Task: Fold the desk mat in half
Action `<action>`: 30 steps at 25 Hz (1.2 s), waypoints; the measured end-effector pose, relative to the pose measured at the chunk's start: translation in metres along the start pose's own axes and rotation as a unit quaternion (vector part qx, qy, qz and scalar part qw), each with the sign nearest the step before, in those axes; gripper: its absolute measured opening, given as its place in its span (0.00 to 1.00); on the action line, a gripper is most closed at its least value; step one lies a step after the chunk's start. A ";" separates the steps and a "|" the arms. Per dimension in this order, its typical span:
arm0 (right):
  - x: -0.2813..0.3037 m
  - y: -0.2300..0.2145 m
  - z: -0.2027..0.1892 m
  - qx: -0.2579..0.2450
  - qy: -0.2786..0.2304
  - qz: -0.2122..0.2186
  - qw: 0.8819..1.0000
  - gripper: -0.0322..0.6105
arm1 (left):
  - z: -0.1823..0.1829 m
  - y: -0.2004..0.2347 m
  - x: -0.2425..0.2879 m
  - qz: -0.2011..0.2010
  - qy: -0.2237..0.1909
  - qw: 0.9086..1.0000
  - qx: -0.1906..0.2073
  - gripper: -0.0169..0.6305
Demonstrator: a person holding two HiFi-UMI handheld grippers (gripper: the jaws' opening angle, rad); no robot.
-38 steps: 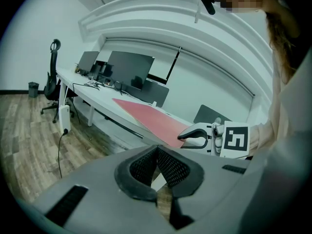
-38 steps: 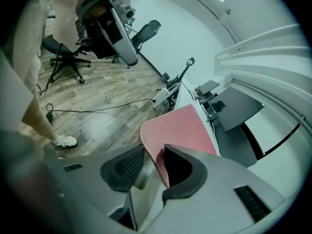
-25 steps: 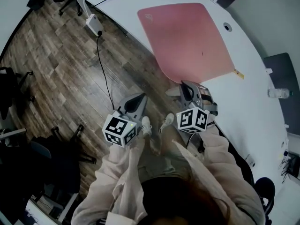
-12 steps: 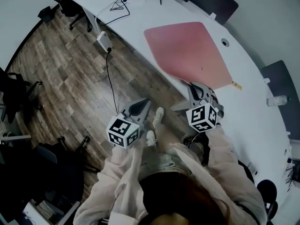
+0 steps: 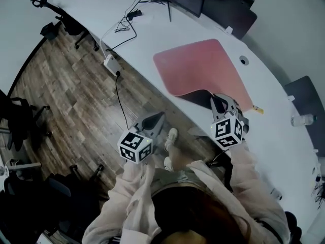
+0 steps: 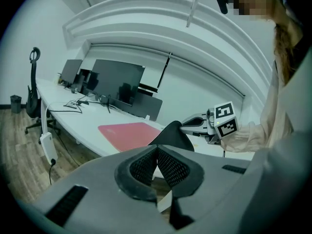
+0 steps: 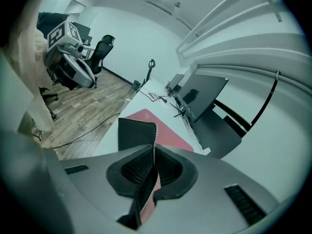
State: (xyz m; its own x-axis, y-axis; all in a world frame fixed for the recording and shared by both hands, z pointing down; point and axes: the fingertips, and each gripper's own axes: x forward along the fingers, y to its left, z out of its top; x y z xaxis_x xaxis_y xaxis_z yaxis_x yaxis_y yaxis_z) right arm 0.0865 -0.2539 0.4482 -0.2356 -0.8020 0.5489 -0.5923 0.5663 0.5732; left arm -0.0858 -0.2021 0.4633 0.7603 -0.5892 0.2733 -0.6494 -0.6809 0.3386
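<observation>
The pink desk mat [image 5: 200, 67] lies on the white desk [image 5: 152, 39], close to the desk's front edge; the right gripper [image 5: 220, 101] has its jaws clamped on the mat's near corner, which is raised off the desk so its dark underside shows; the left gripper [image 5: 156, 118] is off the desk, over the wood floor [image 5: 66, 100], with its jaws together and nothing in them.

Desk mat: flat pink-red desk mat [image 5: 203, 67], plain on top; its raised corner shows a black underside.
Worktop: long curved white worktop [image 5: 147, 37], unpatterned.
Floor: wood-plank floor [image 5: 66, 95], brown boards streaked with grey.
Grippers: left gripper [image 5: 158, 118] and right gripper [image 5: 218, 100], grey shells with black meshed pads; each cube is white with black square markers.
Sleeves: loose fabric sleeves [image 5: 244, 172], pale cream.
Cable: thin black cable [image 5: 121, 100] running from a white boxy power strip [image 5: 110, 64].
</observation>
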 end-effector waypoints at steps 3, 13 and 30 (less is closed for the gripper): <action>0.022 -0.018 -0.004 0.009 0.008 0.002 1.000 0.10 | 0.011 0.017 0.026 -0.007 0.008 1.000 -0.002 0.07; 0.084 -0.085 -0.017 0.052 0.023 -0.011 0.998 0.10 | 0.047 0.061 0.100 -0.026 0.032 0.999 -0.007 0.07; 0.148 -0.180 -0.025 0.104 0.046 -0.108 0.988 0.10 | 0.095 0.091 0.190 -0.100 0.057 0.993 0.015 0.07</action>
State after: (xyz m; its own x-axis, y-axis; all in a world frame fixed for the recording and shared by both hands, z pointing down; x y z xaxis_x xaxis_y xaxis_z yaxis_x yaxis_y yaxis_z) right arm 0.1773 -0.4702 0.4415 -0.0208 -0.8738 0.4858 -0.7687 0.3247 0.5511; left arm -0.0015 -0.4172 0.4606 0.8695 -0.3895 0.3036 -0.4843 -0.7926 0.3703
